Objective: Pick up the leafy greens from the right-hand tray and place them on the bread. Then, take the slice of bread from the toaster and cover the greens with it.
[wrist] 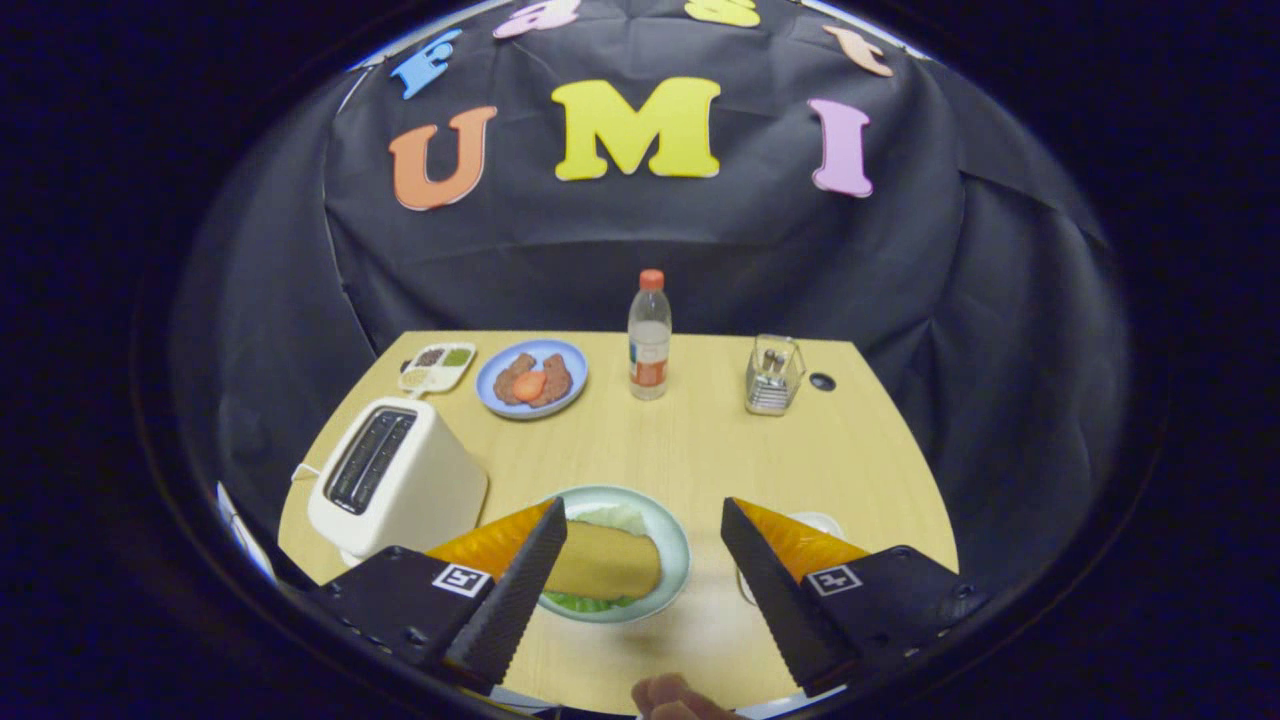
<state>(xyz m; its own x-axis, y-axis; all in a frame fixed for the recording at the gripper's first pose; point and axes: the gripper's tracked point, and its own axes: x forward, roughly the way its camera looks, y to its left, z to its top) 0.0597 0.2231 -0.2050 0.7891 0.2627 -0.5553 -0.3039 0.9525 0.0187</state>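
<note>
Hovering above the pale wooden desk, our hand-held gripper has its two fingers spread wide apart and grasps nothing. We see a small square black-and-white marker tag on its left finger block and a matching one on the right; the patterns are not readable writing.

Between the fingers and nearer the left one sits a round pale-green plate. On it lies a tan slice of bread, with ruffled leafy greens showing from under its near edge and paler leaf at its far edge. We cannot tell whether a second slice lies beneath the greens.

Left of the plate stands a cream-white two-slot toaster; its dark slots hold nothing that we can make out. Behind the right finger, the rim of a white tray shows, its contents hidden.

Further back we find a round blue plate carrying brownish patties and a red tomato slice, a small white divided dish with dark and green fillings, a clear plastic bottle with an orange cap whose label is too small to read, and a clear glass holder with a wire handle. A small dark round hole marks the desk beside it.

A person's fingertips show at the desk's near edge.
</note>
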